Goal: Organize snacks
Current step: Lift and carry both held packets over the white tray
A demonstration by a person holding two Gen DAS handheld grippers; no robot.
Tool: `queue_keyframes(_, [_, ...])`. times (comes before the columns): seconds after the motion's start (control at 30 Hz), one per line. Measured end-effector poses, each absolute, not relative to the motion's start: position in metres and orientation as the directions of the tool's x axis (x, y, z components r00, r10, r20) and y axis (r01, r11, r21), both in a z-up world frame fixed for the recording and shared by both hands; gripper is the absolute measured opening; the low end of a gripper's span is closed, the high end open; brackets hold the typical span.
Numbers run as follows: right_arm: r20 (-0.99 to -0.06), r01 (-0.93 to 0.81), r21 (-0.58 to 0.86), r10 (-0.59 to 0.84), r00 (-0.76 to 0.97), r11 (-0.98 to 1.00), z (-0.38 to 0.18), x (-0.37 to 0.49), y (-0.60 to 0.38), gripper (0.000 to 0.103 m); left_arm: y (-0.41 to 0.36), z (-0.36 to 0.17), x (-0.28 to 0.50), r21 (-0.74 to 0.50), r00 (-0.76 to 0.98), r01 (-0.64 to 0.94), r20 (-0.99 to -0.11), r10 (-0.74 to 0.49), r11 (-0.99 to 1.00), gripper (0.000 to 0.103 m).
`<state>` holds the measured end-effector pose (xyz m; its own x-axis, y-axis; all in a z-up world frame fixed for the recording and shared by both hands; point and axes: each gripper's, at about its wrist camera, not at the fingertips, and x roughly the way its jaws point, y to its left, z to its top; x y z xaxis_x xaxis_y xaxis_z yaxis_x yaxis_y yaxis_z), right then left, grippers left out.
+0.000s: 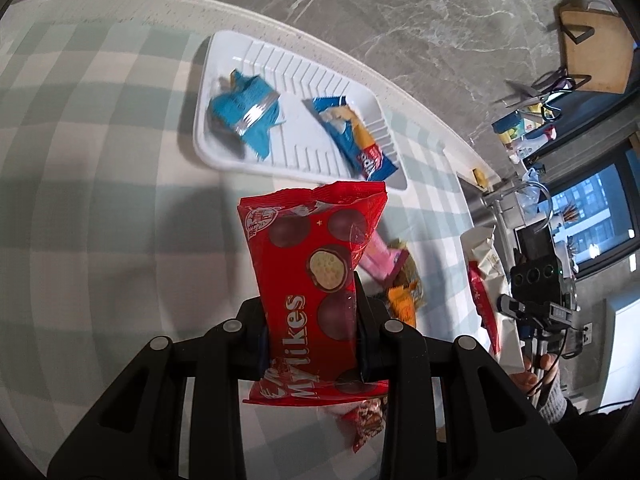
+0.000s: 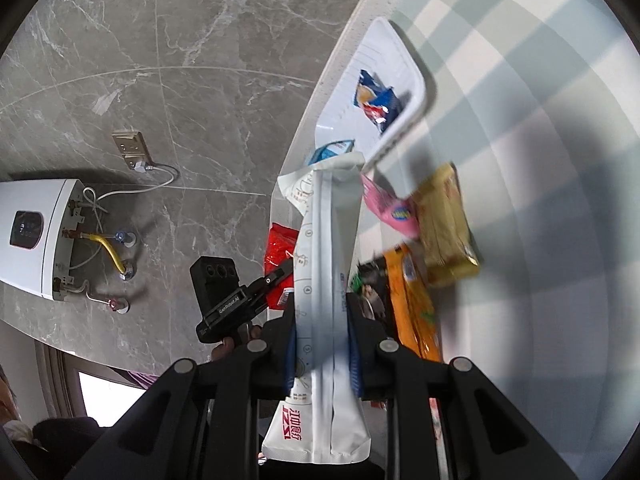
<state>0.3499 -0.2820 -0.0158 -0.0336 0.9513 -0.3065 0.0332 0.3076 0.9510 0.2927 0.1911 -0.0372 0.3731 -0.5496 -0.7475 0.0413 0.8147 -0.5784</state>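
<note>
My left gripper (image 1: 310,316) is shut on a red Mylikes chocolate-ball packet (image 1: 316,280), held above the checked tablecloth just short of the white tray (image 1: 224,160). The tray holds a light-blue wrapper (image 1: 248,116) and a dark-blue cracker packet (image 1: 356,140). My right gripper (image 2: 322,332) is shut on a long white snack pouch (image 2: 324,300), held above the table edge. In the right wrist view the tray (image 2: 416,92) lies ahead with the dark-blue packet (image 2: 378,104) inside. The left gripper (image 2: 224,300) shows there with its red packet (image 2: 280,256).
Loose snacks lie on the cloth: a pink packet (image 2: 392,210), a gold packet (image 2: 448,224), an orange packet (image 2: 416,308) and a dark one (image 2: 370,292). A small red packet (image 1: 366,420) lies under my left gripper. The table edge (image 2: 304,128) borders a grey marble floor.
</note>
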Motion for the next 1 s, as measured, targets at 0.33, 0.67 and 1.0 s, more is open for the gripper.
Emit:
queue_keyframes(0.33, [-0.315,0.005,0.949,0.949,-0.028,0.316,-0.009,0.396,-0.266,0.023,0.189,-0.025,0.338,-0.569,0.378,0.067,-0.746,-0.548,0.820,0.029])
queue_keyframes(0.67, [-0.355,-0.022,0.935,0.935,-0.019,0.355,-0.008,0.444,-0.251,0.023,0.183,-0.021,0.389,-0.555,0.373,0.087,-0.751,-0.544,0.827,0.029])
queue_keyframes(1.0, [-0.404,-0.053,0.914,0.915,-0.021,0.403,-0.017,0.499,-0.231,0.023,0.172,-0.030,0.448,-0.544,0.362,0.086,-0.763,-0.535,0.835,0.029])
